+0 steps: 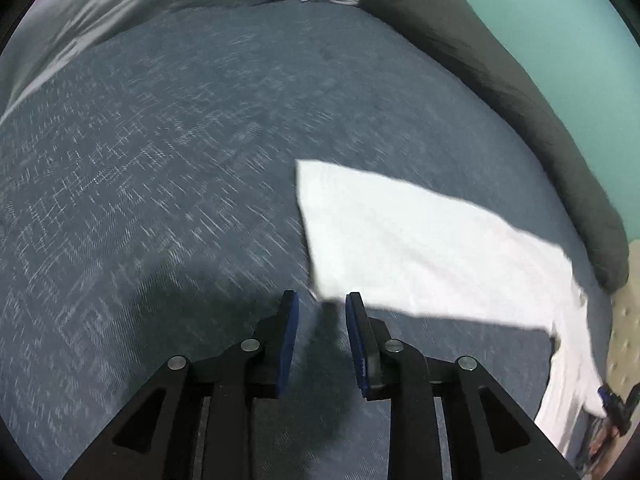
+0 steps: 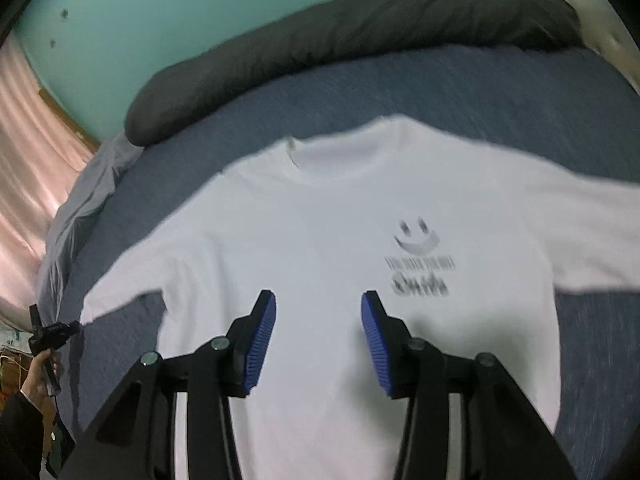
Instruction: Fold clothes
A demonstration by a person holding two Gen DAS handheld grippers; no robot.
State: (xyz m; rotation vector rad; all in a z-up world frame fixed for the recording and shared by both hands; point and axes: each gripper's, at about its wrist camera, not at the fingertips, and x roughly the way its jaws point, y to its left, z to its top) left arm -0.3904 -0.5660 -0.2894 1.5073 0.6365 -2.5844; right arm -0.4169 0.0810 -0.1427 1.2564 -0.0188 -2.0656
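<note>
On the blue bed [image 1: 180, 160] against the green wall, I've got the white shirt [image 2: 320, 220] spread flat for folding; left gripper [image 1: 322, 300] and right gripper [image 2: 318, 300] both spread, empty.

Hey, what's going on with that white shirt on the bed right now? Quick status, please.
Left tool open, empty, at the sleeve's edge. Right tool open, empty, over the chest. White shirt spread print-up on blue bedcover, unfolded. Nothing in the way.
</note>
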